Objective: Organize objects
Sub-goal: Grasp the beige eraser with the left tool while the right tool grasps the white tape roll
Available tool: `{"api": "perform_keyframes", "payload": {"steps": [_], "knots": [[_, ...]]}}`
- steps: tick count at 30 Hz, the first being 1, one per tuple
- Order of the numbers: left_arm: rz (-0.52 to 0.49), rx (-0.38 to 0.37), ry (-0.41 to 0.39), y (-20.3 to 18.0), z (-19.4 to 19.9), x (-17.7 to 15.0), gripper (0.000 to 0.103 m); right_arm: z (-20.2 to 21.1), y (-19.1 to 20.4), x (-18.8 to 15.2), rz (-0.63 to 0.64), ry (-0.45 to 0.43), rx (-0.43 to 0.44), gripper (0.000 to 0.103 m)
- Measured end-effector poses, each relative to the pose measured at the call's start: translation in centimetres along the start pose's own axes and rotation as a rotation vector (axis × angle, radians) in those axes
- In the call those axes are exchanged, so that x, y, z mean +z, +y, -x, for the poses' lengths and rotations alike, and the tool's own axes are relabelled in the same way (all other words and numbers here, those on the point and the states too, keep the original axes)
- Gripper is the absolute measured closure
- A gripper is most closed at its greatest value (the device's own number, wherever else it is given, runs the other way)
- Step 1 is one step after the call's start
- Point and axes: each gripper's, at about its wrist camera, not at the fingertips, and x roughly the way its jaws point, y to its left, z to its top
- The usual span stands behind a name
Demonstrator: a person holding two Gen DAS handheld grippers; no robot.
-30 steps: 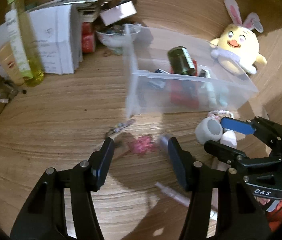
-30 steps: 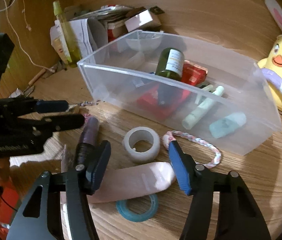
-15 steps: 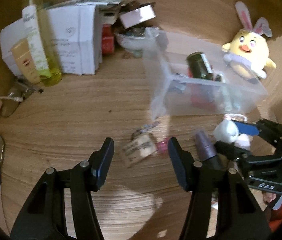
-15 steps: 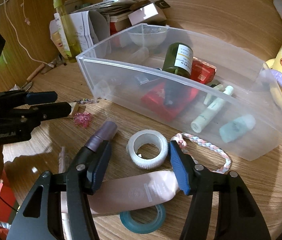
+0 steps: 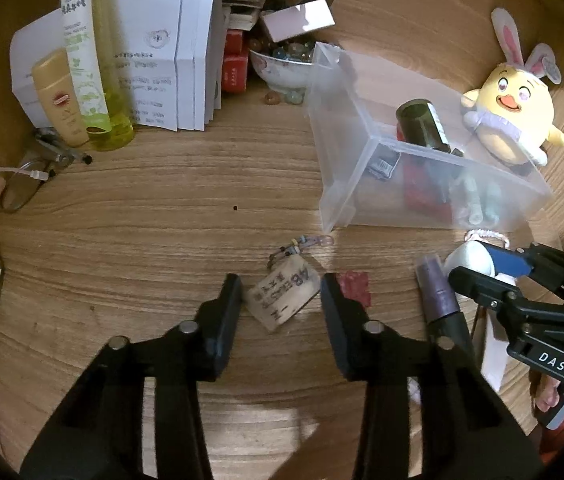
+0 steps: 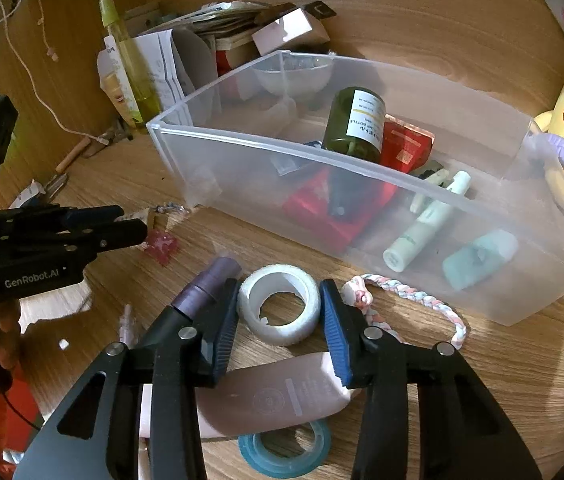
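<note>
Right gripper [image 6: 280, 312], just in front of the clear bin [image 6: 362, 168], has been closing around the white tape roll [image 6: 280, 304], pads touching it. Left gripper [image 5: 280, 300] has been closing astride the wooden tag [image 5: 282, 294], left of the bin, not yet clamped

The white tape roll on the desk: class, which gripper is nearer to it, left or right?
Right. The right gripper straddles the white tape roll, jaws having just closed in. The left gripper sits apart, around the wooden tag.

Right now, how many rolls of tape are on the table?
2: a white roll between the right tool's fingers, and a teal roll nearer the camera under the pink tube. Others may be hidden.
</note>
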Motion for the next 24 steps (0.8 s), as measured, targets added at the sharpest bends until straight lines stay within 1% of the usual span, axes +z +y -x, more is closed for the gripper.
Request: {"api": "perform_keyframes", "payload": {"steps": [2, 3, 10, 13, 14, 16, 18, 20, 21, 24], "knots": [[0.011, -0.008, -0.004, 0.2, 0.4, 0.1, 0.077, 0.3, 0.1, 0.1, 0.000, -0.008, 0.003, 0.066], [0.013, -0.012, -0.004, 0.3, 0.6, 0.1, 0.083, 0.5, 0.1, 0.2, 0.001, -0.015, 0.006, 0.066], [0.025, -0.024, -0.019, 0.6, 1.7, 0.0, 0.084, 2.0, 0.4, 0.3, 0.016, -0.059, 0.003, 0.066], [0.012, -0.025, -0.029, 0.7, 2.4, -0.5, 0.084, 2.6, 0.3, 0.2, 0.015, -0.072, 0.001, 0.066], [0.003, -0.023, -0.030, 0.7, 2.5, -0.6, 0.083, 2.8, 0.2, 0.2, 0.015, -0.076, 0.001, 0.066], [-0.002, -0.021, -0.022, 0.8, 2.3, -0.7, 0.070, 3.2, 0.1, 0.1, 0.012, -0.085, -0.003, 0.066], [0.001, -0.023, 0.003, 1.1, 1.5, -0.7, 0.064, 3.6, -0.2, 0.1, 0.006, -0.094, -0.006, 0.066], [-0.001, -0.028, 0.035, 1.0, 0.5, -0.7, 0.064, 4.0, -0.5, 0.1, -0.007, -0.104, -0.006, 0.066], [-0.013, -0.017, 0.019, 0.8, 0.5, -0.7, 0.061, 4.2, -0.7, 0.2, -0.012, -0.109, -0.006, 0.066], [-0.031, -0.013, 0.020, 0.1, -0.1, -0.2, 0.060, 4.8, -1.1, 0.3, -0.023, -0.126, -0.008, 0.066]]}}
